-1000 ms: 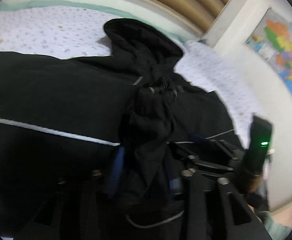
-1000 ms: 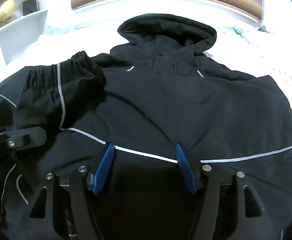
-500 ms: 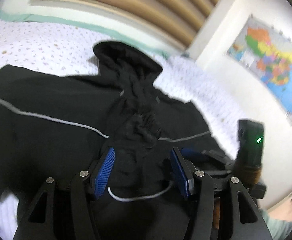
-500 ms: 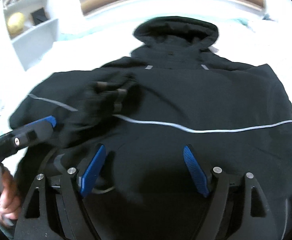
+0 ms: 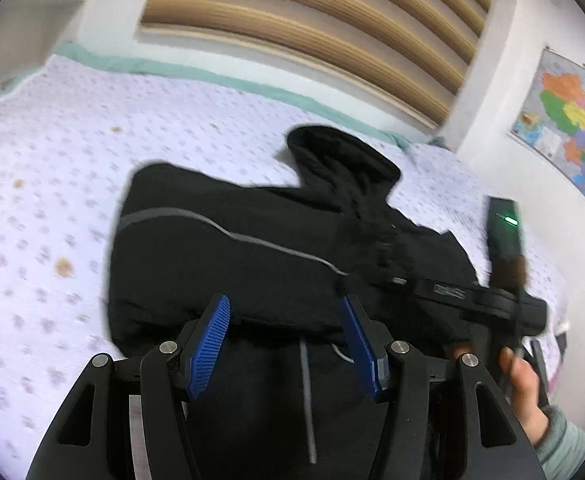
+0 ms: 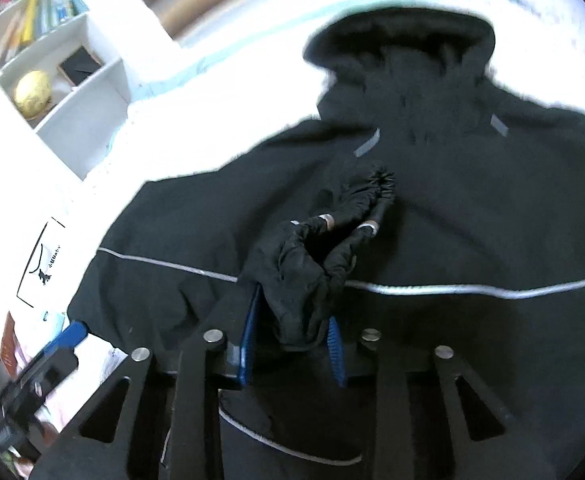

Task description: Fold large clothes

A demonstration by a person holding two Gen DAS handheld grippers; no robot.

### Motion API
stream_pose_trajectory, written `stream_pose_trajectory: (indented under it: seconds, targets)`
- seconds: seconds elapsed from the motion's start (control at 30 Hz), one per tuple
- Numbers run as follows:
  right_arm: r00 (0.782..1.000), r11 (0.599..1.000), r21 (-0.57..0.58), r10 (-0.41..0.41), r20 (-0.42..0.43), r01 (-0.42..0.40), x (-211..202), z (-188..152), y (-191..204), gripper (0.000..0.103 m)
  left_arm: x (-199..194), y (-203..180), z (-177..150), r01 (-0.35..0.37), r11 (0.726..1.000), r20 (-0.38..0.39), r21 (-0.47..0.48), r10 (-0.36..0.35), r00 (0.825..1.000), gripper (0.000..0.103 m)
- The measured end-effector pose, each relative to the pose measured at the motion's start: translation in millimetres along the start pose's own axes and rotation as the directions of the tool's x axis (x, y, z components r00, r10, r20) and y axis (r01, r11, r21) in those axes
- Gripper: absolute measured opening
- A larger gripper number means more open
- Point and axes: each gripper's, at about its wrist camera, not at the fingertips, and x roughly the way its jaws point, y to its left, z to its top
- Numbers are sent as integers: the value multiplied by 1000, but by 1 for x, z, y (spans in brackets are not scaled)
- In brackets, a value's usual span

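A black hooded jacket [image 5: 252, 264] with thin grey piping lies spread on the bed, hood [image 5: 340, 156] towards the headboard. In the right wrist view its sleeve cuff [image 6: 300, 264] is bunched up over the jacket's chest [image 6: 472, 208]. My right gripper [image 6: 292, 316] is closing, and its blue pads pinch that cuff fabric. My left gripper [image 5: 286, 340] is open above the jacket's near edge with nothing between its blue pads. The right gripper's body [image 5: 444, 292] shows at the right of the left wrist view, with a person's hand [image 5: 524, 392] behind it.
The bed sheet [image 5: 52, 200] is white with small dots. A slatted wooden headboard [image 5: 332, 32] runs along the far side, and a coloured map [image 5: 572, 128] hangs on the right wall. White shelves [image 6: 76, 92] with books and a yellow ball stand to the left.
My left gripper let go of the bunched sleeve and drew back up and to the left. My right gripper opened wide, came over the sleeve cuff and closed on it.
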Motion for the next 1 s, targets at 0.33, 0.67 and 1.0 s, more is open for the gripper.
stream_pose_trajectory:
  seconds: [0.33,0.67,1.0]
  targets:
    - [946,981,-54,-164,281,186,-135,30,-24,29,6,-14,47,-60,998,36,5,60,998,59]
    - [898,927,-4,-362,251,375,-157,34,-110,29,110,-56,32,-7,997,-171,76,20,985,59]
    - [925,923,99,-378,46,373,-87,-16,-187,36,150,-55,-4,-90,980,-201,177,125,972,59]
